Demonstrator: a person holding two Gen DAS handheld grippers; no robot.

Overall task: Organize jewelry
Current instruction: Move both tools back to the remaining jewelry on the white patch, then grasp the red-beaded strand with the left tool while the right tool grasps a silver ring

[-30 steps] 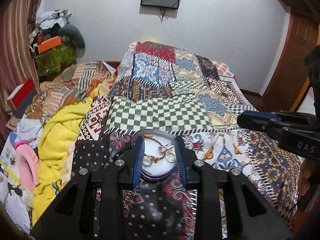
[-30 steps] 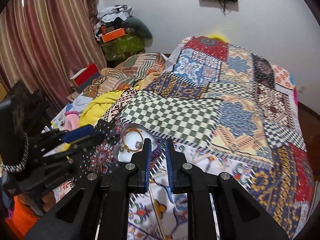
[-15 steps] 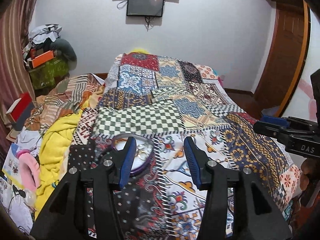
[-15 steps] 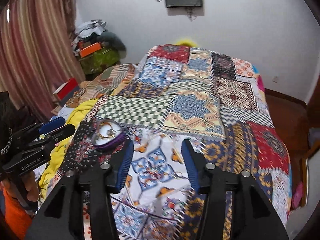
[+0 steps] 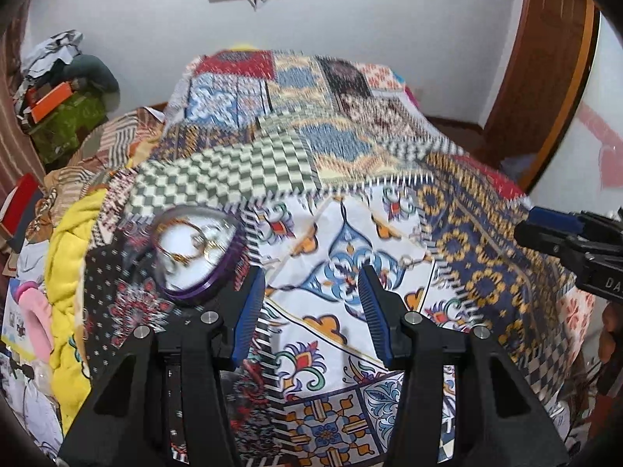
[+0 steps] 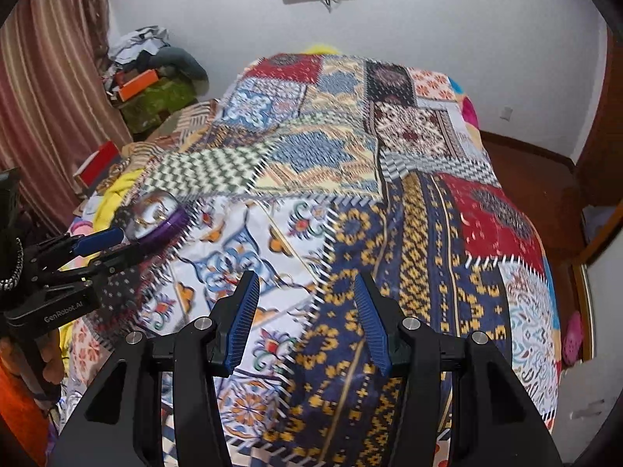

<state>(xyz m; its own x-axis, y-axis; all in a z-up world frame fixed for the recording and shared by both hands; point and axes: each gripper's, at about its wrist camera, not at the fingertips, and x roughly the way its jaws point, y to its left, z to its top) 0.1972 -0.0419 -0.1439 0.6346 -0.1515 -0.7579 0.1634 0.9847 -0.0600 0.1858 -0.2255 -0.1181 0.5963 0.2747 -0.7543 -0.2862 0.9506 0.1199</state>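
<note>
Both tools pulled back from the jewelry dish (image 5: pixel 196 255), jaws of left gripper (image 5: pixel 311 311) and right gripper (image 6: pixel 307 319) now spread wide, empty; dish left of both on bed (image 5: pixel 486 241); organizing seemingly finished.

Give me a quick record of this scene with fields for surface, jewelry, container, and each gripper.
surface: patchwork quilt on a bed
container: round purple-rimmed dish, on the quilt's left part
jewelry: gold bracelet and rings in the dish; details blurred
left gripper: open, empty, right of the dish
right gripper: open, empty, over the quilt
</note>
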